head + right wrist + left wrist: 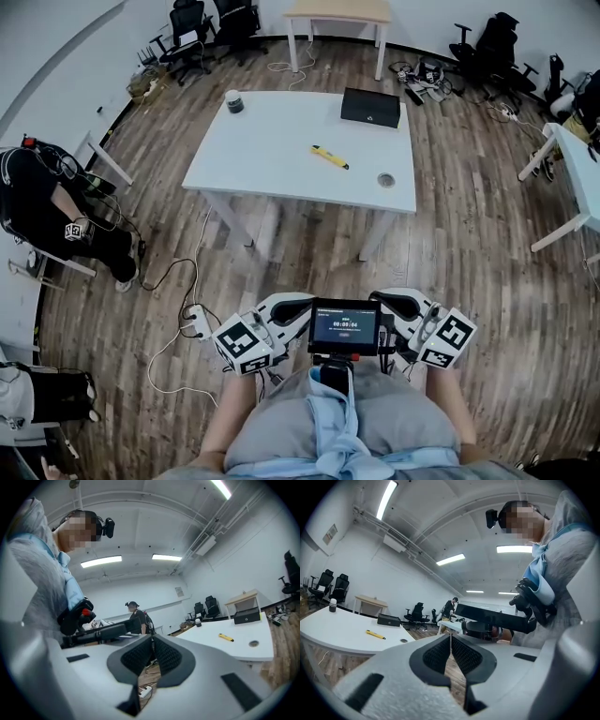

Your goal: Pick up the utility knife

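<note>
The yellow utility knife (pixel 329 157) lies on the white table (pixel 272 150), right of its middle, far ahead of both grippers. It also shows small in the left gripper view (pixel 375 634) and the right gripper view (pixel 226 638). My left gripper (pixel 281 311) and right gripper (pixel 405 305) are held close to the person's body, on either side of a mounted screen (pixel 345 328), pointing inward toward each other. Both have their jaws shut with nothing between them: left gripper (pixel 450 637), right gripper (pixel 152 638).
On the table stand a black box (pixel 370 107), a dark jar (pixel 234 101) and a tape roll (pixel 385 179). Office chairs (pixel 192 33), a wooden table (pixel 337 14) and another desk (pixel 577 173) ring the room. A power strip with cables (pixel 192 323) lies on the floor. A person sits at left (pixel 56 211).
</note>
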{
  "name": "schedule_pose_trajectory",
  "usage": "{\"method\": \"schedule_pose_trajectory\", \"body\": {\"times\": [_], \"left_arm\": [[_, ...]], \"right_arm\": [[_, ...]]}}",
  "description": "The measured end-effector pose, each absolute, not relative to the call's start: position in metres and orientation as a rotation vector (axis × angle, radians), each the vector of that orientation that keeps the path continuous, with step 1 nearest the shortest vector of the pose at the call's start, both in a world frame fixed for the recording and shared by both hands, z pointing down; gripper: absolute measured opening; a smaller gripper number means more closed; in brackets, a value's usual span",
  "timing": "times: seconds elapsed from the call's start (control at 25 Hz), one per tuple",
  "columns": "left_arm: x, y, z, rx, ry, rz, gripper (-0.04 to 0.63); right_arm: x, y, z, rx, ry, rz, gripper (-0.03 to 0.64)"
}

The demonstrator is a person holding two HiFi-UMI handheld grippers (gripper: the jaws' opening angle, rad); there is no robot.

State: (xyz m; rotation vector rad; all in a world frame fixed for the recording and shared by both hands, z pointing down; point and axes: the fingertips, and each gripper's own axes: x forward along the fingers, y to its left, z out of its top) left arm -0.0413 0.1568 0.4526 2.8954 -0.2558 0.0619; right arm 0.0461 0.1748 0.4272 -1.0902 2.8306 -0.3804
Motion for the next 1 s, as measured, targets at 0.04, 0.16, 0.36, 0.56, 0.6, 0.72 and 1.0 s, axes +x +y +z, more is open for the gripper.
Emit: {"method": "schedule_pose_trajectory", "body": {"times": [0.04, 0.16, 0.36, 0.56, 0.6, 0.72, 1.0], "left_arm": [[-0.040, 0.154, 0.454, 2.892, -0.248, 0.064, 0.018], [-0.038, 0.145, 0.458, 2.880, -0.231, 0.067, 0.018], [-0.035, 0.118, 0.463, 2.872, -0.249, 0.074, 0.018], [-0.029, 0.079, 0.458, 2.857, -0.303, 0.061, 0.018], [-0.026, 0.071, 0.456, 2.859, -0.312, 0.064, 0.018], [-0.015, 0.051, 0.450, 2.865, -0.336, 0.057, 0.018], [0.011, 0.013, 0.443, 2.861, -0.358, 0.065, 0.018]], "right_arm": [[0.047, 0.173, 0.429, -1.097, 2.829, -0.389, 0.032], [0.048, 0.163, 0.435, -1.114, 2.823, -0.416, 0.032], [0.052, 0.129, 0.438, -1.096, 2.828, -0.419, 0.032], [0.060, 0.084, 0.431, -1.055, 2.858, -0.399, 0.032], [0.064, 0.077, 0.428, -1.051, 2.860, -0.396, 0.034], [0.077, 0.057, 0.423, -1.041, 2.864, -0.393, 0.032], [0.104, 0.015, 0.419, -1.022, 2.875, -0.410, 0.032]]}}
